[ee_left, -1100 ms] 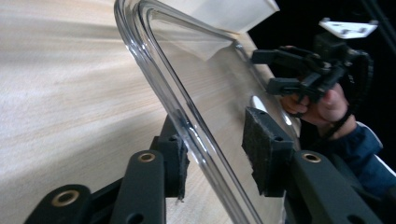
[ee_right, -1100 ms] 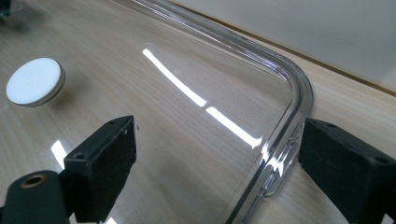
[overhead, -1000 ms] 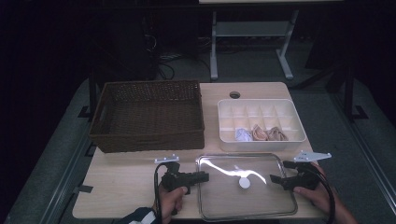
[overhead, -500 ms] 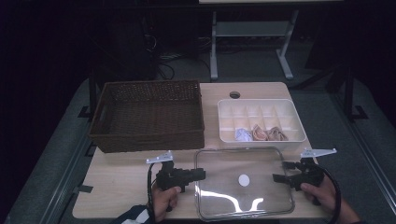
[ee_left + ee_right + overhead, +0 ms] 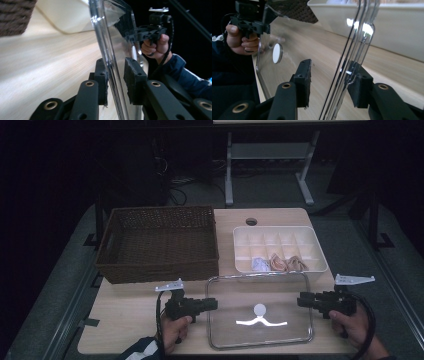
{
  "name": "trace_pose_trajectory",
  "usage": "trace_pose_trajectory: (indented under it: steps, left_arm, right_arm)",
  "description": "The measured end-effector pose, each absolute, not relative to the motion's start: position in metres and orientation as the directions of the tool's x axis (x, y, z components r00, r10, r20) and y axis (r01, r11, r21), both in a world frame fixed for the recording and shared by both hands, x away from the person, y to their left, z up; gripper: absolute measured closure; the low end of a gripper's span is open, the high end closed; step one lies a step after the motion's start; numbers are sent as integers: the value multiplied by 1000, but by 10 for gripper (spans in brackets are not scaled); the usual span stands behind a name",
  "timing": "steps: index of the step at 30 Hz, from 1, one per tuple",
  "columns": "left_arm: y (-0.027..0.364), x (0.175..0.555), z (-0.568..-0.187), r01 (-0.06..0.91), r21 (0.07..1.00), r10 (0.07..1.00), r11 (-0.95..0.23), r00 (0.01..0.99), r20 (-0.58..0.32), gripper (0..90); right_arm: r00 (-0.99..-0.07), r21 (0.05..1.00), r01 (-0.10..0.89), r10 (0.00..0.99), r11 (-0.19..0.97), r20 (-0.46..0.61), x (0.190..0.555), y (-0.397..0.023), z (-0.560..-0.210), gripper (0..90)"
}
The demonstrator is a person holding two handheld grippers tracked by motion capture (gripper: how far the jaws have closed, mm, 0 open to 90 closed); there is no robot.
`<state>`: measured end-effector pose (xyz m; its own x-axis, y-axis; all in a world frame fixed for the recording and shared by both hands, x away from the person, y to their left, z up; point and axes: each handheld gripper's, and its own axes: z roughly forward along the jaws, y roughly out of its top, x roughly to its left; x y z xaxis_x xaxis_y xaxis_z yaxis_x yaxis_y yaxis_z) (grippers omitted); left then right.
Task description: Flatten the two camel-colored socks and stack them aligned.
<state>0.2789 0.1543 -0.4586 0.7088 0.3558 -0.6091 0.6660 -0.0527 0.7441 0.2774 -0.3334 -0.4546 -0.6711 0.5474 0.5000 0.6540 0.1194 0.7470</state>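
A clear plastic lid (image 5: 260, 335) with a round white sticker (image 5: 259, 309) lies flat on the near part of the wooden table (image 5: 130, 320). My left gripper (image 5: 212, 304) reaches in level at the lid's left edge. In the left gripper view the rim (image 5: 105, 37) stands between the jaws of the left gripper (image 5: 116, 80), one pad against it and the other a small gap away; these jaws have just been closing. My right gripper (image 5: 300, 300) straddles the right edge (image 5: 359, 32); the right gripper (image 5: 329, 80) jaws have also just been closing, one pad still well clear.
A brown wicker basket (image 5: 157, 267) stands at the back left. A white compartment tray (image 5: 320, 255) at the back right holds a few small items (image 5: 280, 264). A round hole (image 5: 251, 221) is in the tabletop behind the tray. Dark floor surrounds the table.
The right gripper has edged slightly right and away from me. The bright glare on the lid has jumped from its far edge to its near edge and now sits mid-lid. The left hand has stayed put.
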Motion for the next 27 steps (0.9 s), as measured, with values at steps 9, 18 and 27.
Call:
trace_pose_trajectory:
  steps: [9,18,27]
  left_arm:
    - [149,286,-438,620,783,344,-46,746,-570,791]
    - [141,301,-427,614,788,372,-41,741,-559,779]
    - [131,316,-415,599,800,349,-23,755,-555,777]
  right_arm:
    - [-672,785,614,575,81,466,280,-341,-429,652]
    - [-661,787,613,589,69,464,289,-345,-423,661]
    - [-667,813,577,616,71,419,295,-354,-401,651]
